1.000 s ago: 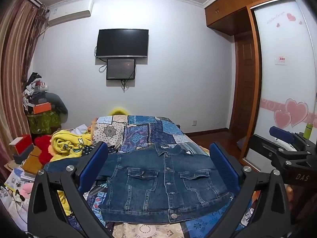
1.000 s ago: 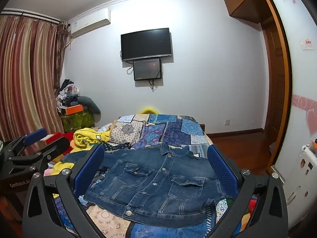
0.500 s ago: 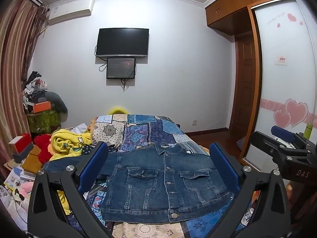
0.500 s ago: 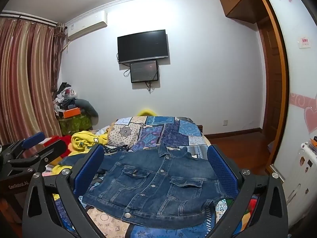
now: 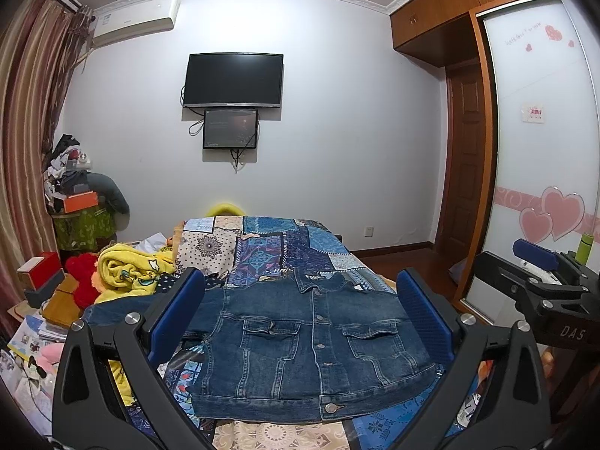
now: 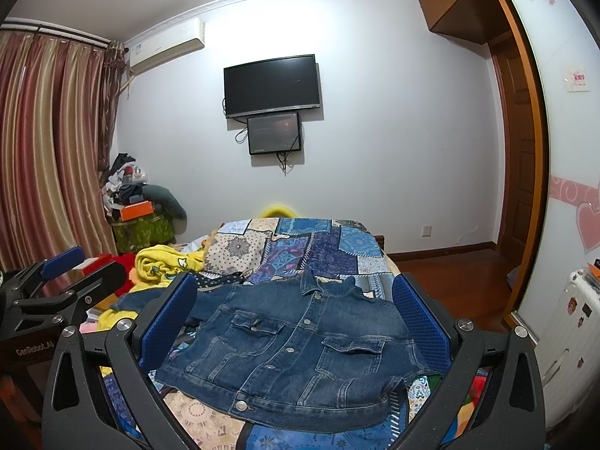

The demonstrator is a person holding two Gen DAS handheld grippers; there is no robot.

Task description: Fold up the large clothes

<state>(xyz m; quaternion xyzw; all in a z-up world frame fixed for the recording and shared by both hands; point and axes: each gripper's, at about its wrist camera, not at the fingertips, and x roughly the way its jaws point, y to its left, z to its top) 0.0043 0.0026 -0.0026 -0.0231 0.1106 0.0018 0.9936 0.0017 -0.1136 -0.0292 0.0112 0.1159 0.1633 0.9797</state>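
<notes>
A dark blue denim jacket (image 5: 311, 345) lies flat and front-up on a bed (image 5: 262, 247) covered by a patchwork quilt of blue and cream printed squares. The denim is stiff-looking, with pale stitched seams, metal buttons and two flapped chest pockets. It sits ahead of and below both tongs, framed between their ribbed blue pads. The left tongs (image 5: 300, 322) and right tongs (image 6: 294, 322) each stand wide apart, holding nothing. The collar points away from the tongs, the hem nearest them; one sleeve stretches out leftward beyond the left tongs' pad.
</notes>
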